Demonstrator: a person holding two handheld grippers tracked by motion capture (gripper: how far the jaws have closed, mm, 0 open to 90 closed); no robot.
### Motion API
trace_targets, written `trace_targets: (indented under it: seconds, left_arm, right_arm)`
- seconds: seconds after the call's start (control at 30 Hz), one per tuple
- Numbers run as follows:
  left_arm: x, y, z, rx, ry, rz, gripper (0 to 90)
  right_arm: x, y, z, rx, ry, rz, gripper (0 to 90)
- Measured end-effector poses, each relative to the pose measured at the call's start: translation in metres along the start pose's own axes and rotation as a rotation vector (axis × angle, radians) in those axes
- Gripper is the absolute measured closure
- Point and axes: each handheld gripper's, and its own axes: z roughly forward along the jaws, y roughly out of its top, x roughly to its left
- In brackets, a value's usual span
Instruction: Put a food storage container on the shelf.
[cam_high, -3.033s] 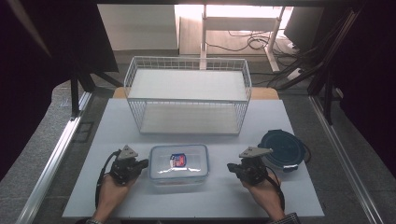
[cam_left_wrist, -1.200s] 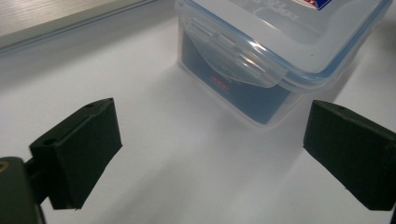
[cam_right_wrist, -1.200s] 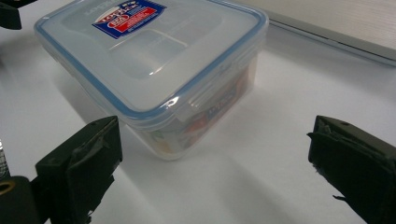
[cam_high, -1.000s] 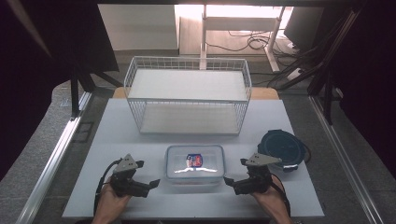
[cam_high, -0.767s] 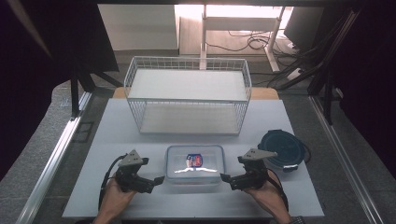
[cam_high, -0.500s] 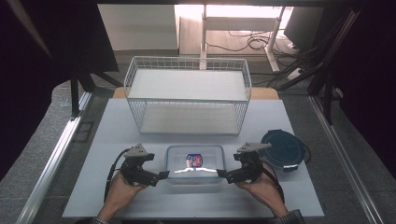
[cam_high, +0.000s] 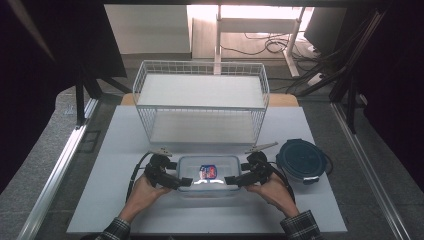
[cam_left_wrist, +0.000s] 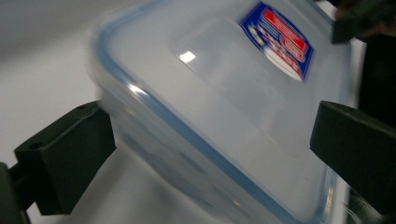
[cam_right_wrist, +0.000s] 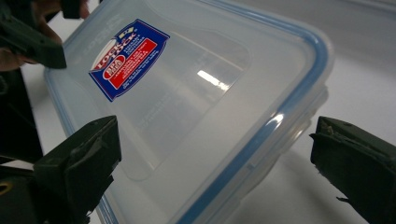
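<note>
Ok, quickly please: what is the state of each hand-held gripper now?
Left hand-held gripper: open, jaws apart at a corner of the clear rectangular plastic container with blue-sealed lid.
Right hand-held gripper: open, jaws astride the container's opposite corner.

Looks like a lab or office test bench rather than anyone's home. A plain white table (cam_high: 125, 165) stands on grey carpet, framed by metal rails (cam_high: 60, 165) on both sides and dark stands with black curtains around it (a purpose-built recording corner, by the look of it). Behind, cables (cam_high: 260, 47) sprawl loose over the floor under a white desk frame (cam_high: 218, 30), and a dark monitor (cam_high: 327, 25) sits at the far right. An empty white wire basket (cam_high: 200, 100) stands staged on the table like a prop.
</note>
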Motion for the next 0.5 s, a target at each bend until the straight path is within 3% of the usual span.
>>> trace_targets:
  seconds: [0.03, 0.13, 0.23, 0.37, 0.43, 0.47, 0.5]
  left_arm:
    - [0.001, -0.002, -0.001, 0.008, -0.019, 0.008, 0.0]
    - [-0.002, -0.005, -0.004, 0.024, -0.029, 0.022, 0.2]
    - [-0.004, -0.008, -0.007, 0.022, -0.036, 0.004, 4.7]
    - [-0.01, -0.012, -0.02, -0.004, -0.019, 0.018, 19.9]
    - [-0.012, -0.014, -0.022, -0.012, -0.016, 0.025, 26.1]
    - [-0.015, -0.017, -0.025, -0.026, -0.013, 0.017, 26.1]
    - [-0.017, -0.021, -0.029, -0.056, -0.015, 0.0, 34.0]
  right_arm:
    - [-0.001, -0.001, 0.001, 0.002, 0.03, 0.007, 6.2]
    - [-0.002, -0.002, -0.001, 0.012, 0.045, 0.026, 8.6]
    - [0.001, -0.004, -0.005, 0.016, 0.033, 0.045, 13.2]
    - [0.004, -0.008, -0.017, -0.024, 0.027, 0.091, 30.5]
    - [0.005, -0.01, -0.021, -0.037, 0.027, 0.096, 33.5]
    - [0.007, -0.012, -0.024, -0.048, 0.027, 0.096, 36.4]
    - [0.009, -0.015, -0.029, -0.063, 0.03, 0.104, 42.1]
